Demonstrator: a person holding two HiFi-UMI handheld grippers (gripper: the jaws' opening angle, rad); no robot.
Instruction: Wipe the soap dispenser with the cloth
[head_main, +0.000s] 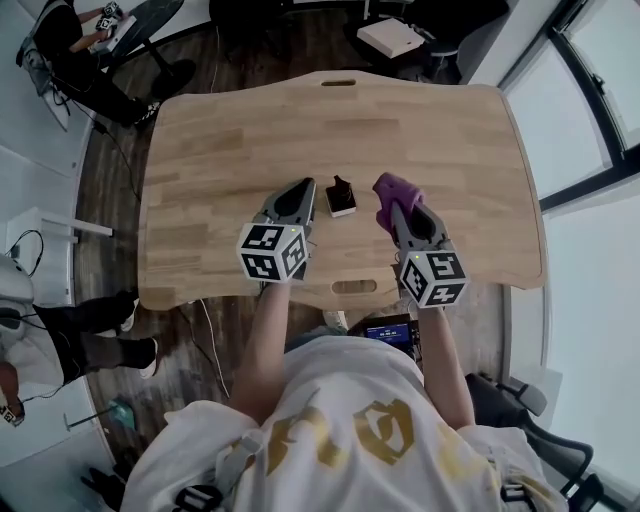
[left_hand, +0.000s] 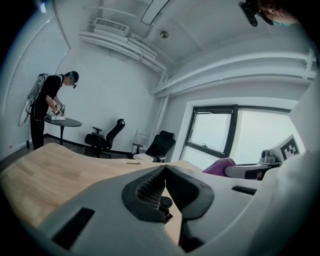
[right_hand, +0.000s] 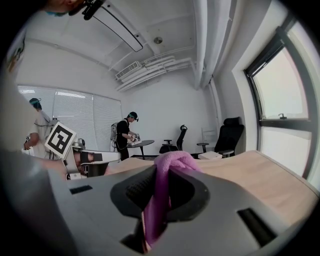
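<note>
A small dark soap dispenser (head_main: 340, 197) stands upright near the middle of the wooden table (head_main: 230, 130). My left gripper (head_main: 305, 186) hovers just left of it, jaws shut with nothing between them (left_hand: 164, 168). Just right of the dispenser, my right gripper (head_main: 397, 207) is shut on a purple cloth (head_main: 391, 188). The cloth (right_hand: 167, 172) bunches over the jaw tips and hangs down between them. From the left gripper view the cloth (left_hand: 220, 165) shows at the right. Neither gripper touches the dispenser.
The table has a slot handle at its near edge (head_main: 352, 287) and one at its far edge (head_main: 338, 82). Office chairs (left_hand: 161, 145) and a round side table (left_hand: 62, 121) with a person (left_hand: 50, 107) beside it stand beyond. Large windows (left_hand: 235, 137) are on the right.
</note>
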